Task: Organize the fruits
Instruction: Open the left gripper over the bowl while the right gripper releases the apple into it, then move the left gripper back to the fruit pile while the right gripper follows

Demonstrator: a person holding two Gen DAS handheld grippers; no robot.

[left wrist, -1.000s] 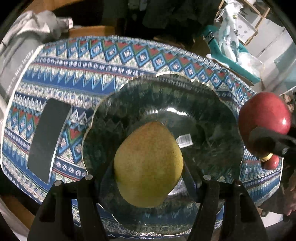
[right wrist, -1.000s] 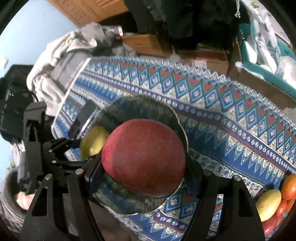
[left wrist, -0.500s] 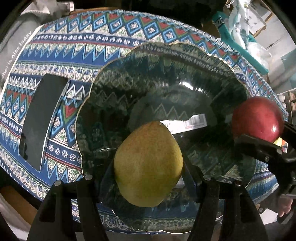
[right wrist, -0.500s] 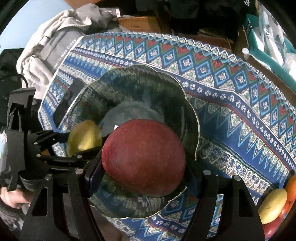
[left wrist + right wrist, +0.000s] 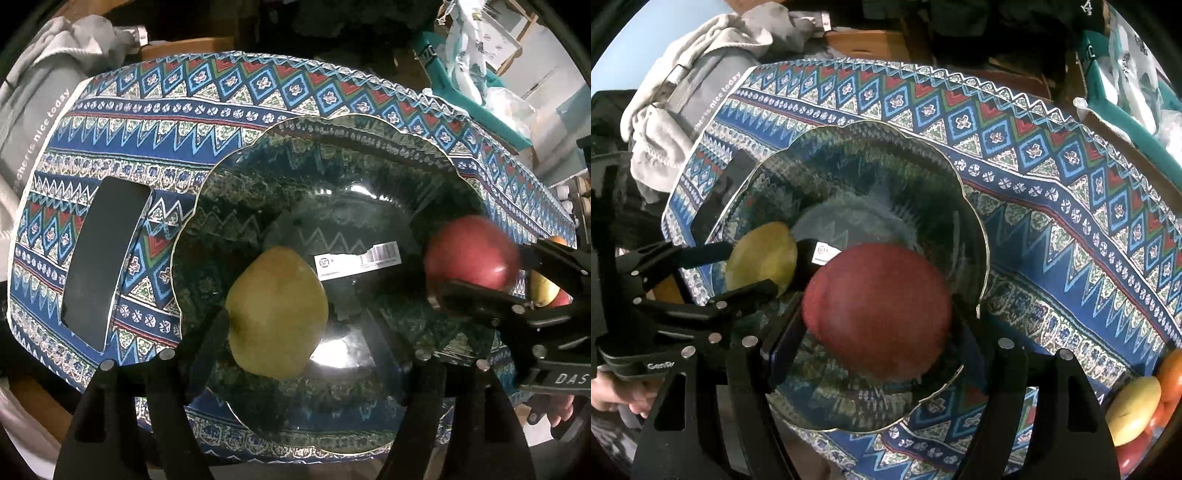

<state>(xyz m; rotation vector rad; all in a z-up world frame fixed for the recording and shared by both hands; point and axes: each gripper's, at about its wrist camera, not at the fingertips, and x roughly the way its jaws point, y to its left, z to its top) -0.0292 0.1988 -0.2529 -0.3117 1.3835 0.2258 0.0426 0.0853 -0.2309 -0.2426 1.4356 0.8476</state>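
Note:
A dark glass plate [image 5: 369, 144] with a scalloped rim lies on the patterned cloth; it also shows in the right wrist view [image 5: 871, 147]. My left gripper [image 5: 295, 325] is open; the yellow-green pear [image 5: 277, 310] lies on the plate beside its left finger, with a gap to the right finger. My right gripper [image 5: 875, 317] is shut on a red apple [image 5: 879, 310], low over the plate's right side. The apple [image 5: 472, 254] and the right gripper show at the right in the left wrist view. The pear [image 5: 764, 258] and the left gripper show at the left in the right wrist view.
A black phone [image 5: 103, 258] lies on the cloth left of the plate. More fruit, yellow, orange and red [image 5: 1137, 406], sits at the cloth's near right. A grey hoodie [image 5: 694, 92] lies beyond the table's left end. Boxes and bags stand behind.
The left gripper's jaws have opened, and the pear now rests on the plate. The right gripper has carried the apple lower over the plate, closer to the pear.

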